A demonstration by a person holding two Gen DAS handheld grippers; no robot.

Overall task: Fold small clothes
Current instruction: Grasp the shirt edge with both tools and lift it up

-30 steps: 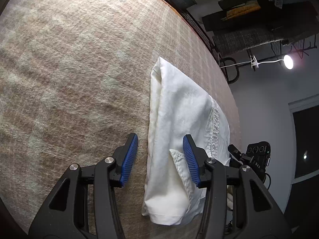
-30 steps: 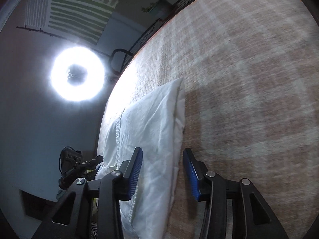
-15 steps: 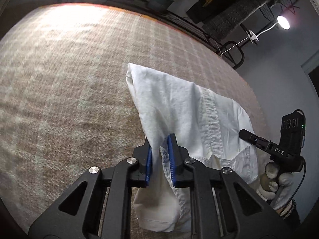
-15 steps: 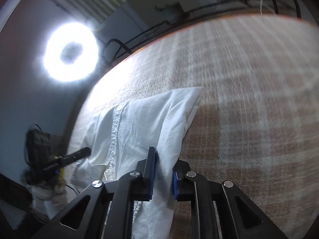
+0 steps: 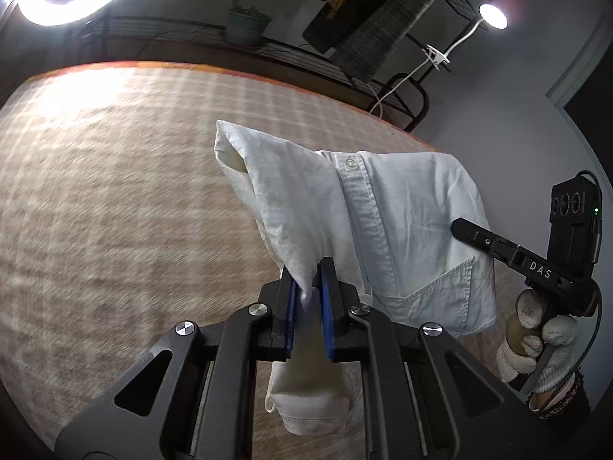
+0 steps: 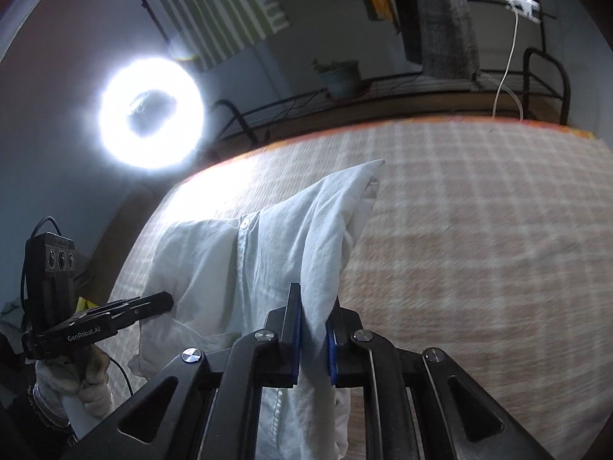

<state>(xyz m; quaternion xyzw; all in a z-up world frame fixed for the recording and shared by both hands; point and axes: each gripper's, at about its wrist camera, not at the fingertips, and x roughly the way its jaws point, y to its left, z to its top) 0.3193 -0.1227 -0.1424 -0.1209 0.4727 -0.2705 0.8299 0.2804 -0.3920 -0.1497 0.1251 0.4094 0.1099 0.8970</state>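
Note:
A small white button-up shirt [image 5: 398, 211] with a chest pocket is lifted off the plaid blanket [image 5: 115, 199]; it also shows in the right wrist view [image 6: 276, 260]. My left gripper [image 5: 309, 287] is shut on one bunched edge of the shirt. My right gripper [image 6: 313, 314] is shut on the opposite edge. The shirt hangs stretched between them, its far folded end [image 5: 230, 149] touching the blanket. The right gripper also appears at the right of the left wrist view [image 5: 536, 268], and the left gripper at the left of the right wrist view [image 6: 95, 318].
The plaid blanket [image 6: 479, 249] covers the whole work surface, with an orange far edge. Behind it stand a black metal rack [image 6: 421, 92] with a potted plant [image 5: 245, 27], a ring light [image 6: 149, 111] and a clip lamp [image 5: 492, 15].
Both grippers closed on the shirt's side edges, then lifted it off the blanket; the views tilted up toward the room.

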